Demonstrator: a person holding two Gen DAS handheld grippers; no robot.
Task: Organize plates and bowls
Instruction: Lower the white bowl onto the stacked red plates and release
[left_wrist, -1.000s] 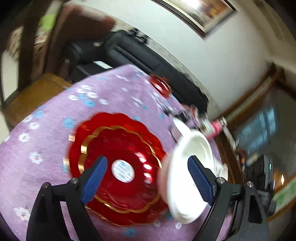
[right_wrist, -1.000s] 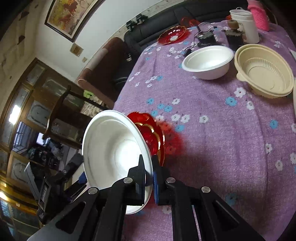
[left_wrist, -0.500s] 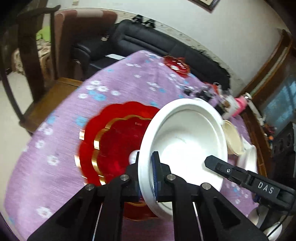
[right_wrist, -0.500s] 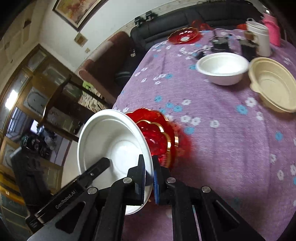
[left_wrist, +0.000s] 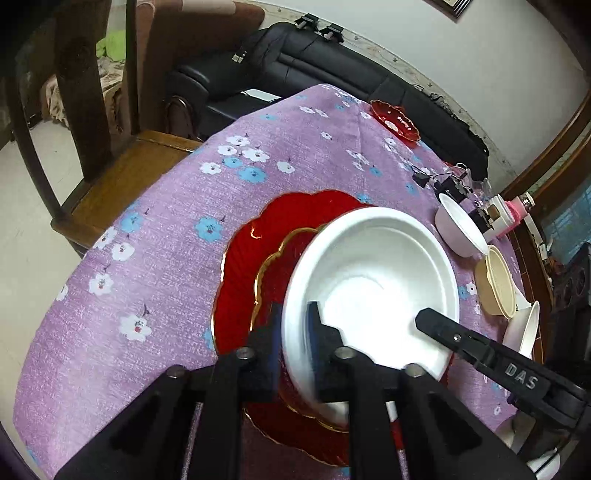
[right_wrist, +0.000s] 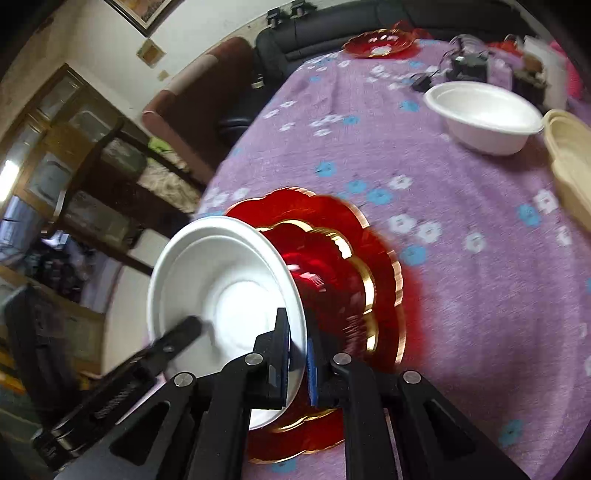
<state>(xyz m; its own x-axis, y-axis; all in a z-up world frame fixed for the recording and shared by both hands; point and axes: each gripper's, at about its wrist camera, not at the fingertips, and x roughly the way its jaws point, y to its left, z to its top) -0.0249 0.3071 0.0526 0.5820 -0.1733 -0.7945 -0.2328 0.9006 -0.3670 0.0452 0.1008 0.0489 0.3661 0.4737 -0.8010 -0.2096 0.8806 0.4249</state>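
Observation:
A white bowl (left_wrist: 373, 280) is held tilted over two stacked red plates with gold rims (left_wrist: 255, 266) on the purple flowered tablecloth. My left gripper (left_wrist: 295, 336) is shut on the bowl's near rim. My right gripper (right_wrist: 297, 354) is shut on the opposite rim of the same white bowl (right_wrist: 218, 288), above the red plates (right_wrist: 354, 258). Each gripper shows as a black arm in the other's view.
A second white bowl (right_wrist: 484, 114), a beige bowl (right_wrist: 572, 166) and a small red dish (right_wrist: 380, 42) stand farther back on the table, beside cables and containers. A wooden chair (left_wrist: 110, 155) stands at the table's left edge; a black sofa is behind.
My left gripper, open a second ago, has closed on the white bowl's rim. The bowl has come lower and closer over the red plates, held by both grippers.

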